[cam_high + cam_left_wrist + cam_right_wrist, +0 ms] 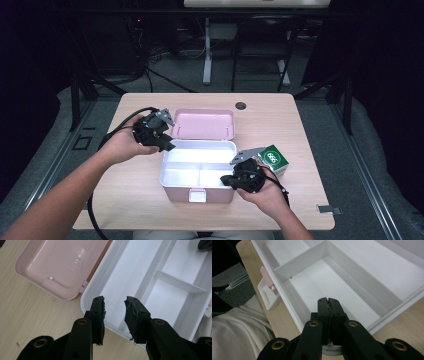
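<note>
A pink plastic box (198, 190) with a white divided tray (197, 167) inside sits open in the middle of the pale wooden desk (125, 185). Its pink lid (204, 123) lies flat behind it, toward the top of the high view. The tray looks empty.

The left tongs (162, 141) hang over the left edge of the box. In the left gripper view these tongs (115, 308) are spread apart with nothing between them, and they point at the tray's white rim (86, 293) near the lid hinge.

The right tongs (226, 181) sit at the lower right side of the box. In the right gripper view they (328, 305) are pressed together and pinch nothing. Their tips hang over the near small part of the tray.

A small green and white carton (274, 159) rests on the desk just right of the box, behind the right hand (267, 192).

What could go wrong? The carton looks like the thing to put in the box, but the right tongs are shut, so they would bump it instead of picking it up. The left tongs are close to the rim, and a push there could slide the light box or knock the lid. The right tongs could also catch on the tray's thin walls.
</note>
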Demonstrator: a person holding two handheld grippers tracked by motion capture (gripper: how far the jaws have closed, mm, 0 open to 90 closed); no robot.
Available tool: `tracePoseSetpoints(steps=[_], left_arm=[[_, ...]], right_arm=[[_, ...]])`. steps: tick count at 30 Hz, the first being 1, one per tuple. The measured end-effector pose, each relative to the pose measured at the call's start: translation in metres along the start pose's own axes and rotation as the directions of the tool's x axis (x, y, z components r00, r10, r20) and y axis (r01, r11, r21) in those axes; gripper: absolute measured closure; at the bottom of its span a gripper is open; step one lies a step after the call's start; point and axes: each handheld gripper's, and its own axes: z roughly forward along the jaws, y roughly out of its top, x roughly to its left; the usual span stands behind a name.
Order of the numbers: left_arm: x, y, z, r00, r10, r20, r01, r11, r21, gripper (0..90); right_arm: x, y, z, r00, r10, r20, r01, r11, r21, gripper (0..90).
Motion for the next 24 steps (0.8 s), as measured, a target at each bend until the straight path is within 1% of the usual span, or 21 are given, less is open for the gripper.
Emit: tracePoseSetpoints(steps=[2,4,6,11,12,13,14,15,17,18,19,21,22,24], left_arm=[[-0.003,0.001,0.002,0.9999,0.015,0.007,-0.015,0.9999,0.008,67.5],[-0.006,0.003,0.003,0.9996,0.026,0.01,-0.026,0.9996,0.014,67.5],[-0.008,0.004,0.004,0.9992,0.038,0.013,-0.038,0.9991,0.016,67.5],[-0.014,0.008,0.007,0.9972,0.073,0.014,-0.074,0.9967,0.035,67.7],[-0.014,0.008,0.008,0.9967,0.08,0.015,-0.08,0.9961,0.037,67.8],[-0.016,0.01,0.008,0.9955,0.094,0.011,-0.094,0.9946,0.045,68.2],[-0.016,0.01,0.008,0.9955,0.094,0.011,-0.094,0.9946,0.045,68.2],[-0.017,0.01,0.01,0.9956,0.092,0.018,-0.093,0.9948,0.043,68.2],[-0.018,0.011,0.012,0.9947,0.101,0.019,-0.102,0.9936,0.048,68.2],[-0.02,0.013,0.015,0.9932,0.114,0.026,-0.115,0.9919,0.054,68.2],[-0.02,0.013,0.015,0.9932,0.114,0.026,-0.115,0.9919,0.054,68.2],[-0.023,0.015,0.018,0.991,0.131,0.031,-0.132,0.9895,0.059,68.2],[-0.026,0.016,0.019,0.9888,0.145,0.035,-0.147,0.9872,0.062,68.3],[-0.027,0.017,0.021,0.9878,0.15,0.039,-0.153,0.9863,0.062,68.5]], right_arm=[[0.0,0.0,-0.003,1.0,0.006,-0.007,-0.006,0.9999,-0.015,86.8],[-0.001,0.001,-0.007,1.0,0.007,0.004,-0.007,0.9996,-0.027,86.0],[-0.002,0.002,-0.013,0.9999,0.014,0.007,-0.014,0.9987,-0.049,85.0],[-0.007,0.003,-0.024,0.9989,0.033,0.033,-0.03,0.996,-0.084,80.1],[-0.008,0.003,-0.027,0.9986,0.03,0.042,-0.027,0.9961,-0.085,78.6],[-0.01,0.003,-0.03,0.9974,0.032,0.064,-0.026,0.9956,-0.09,74.1],[-0.01,0.003,-0.03,0.9974,0.032,0.064,-0.026,0.9956,-0.09,74.1],[-0.012,0.003,-0.032,0.9964,0.039,0.075,-0.032,0.9949,-0.095,71.0],[-0.016,0.002,-0.034,0.9941,0.062,0.089,-0.053,0.9941,-0.094,66.3],[-0.02,0.001,-0.033,0.9918,0.08,0.1,-0.07,0.993,-0.095,63.8],[-0.02,0.001,-0.033,0.9918,0.08,0.1,-0.07,0.993,-0.095,63.8],[-0.024,0.0,-0.031,0.9902,0.097,0.101,-0.088,0.9924,-0.086,62.4],[-0.026,-0.001,-0.028,0.9899,0.108,0.092,-0.101,0.9916,-0.081,61.8],[-0.027,-0.002,-0.027,0.99,0.114,0.083,-0.108,0.9909,-0.08,61.8]])
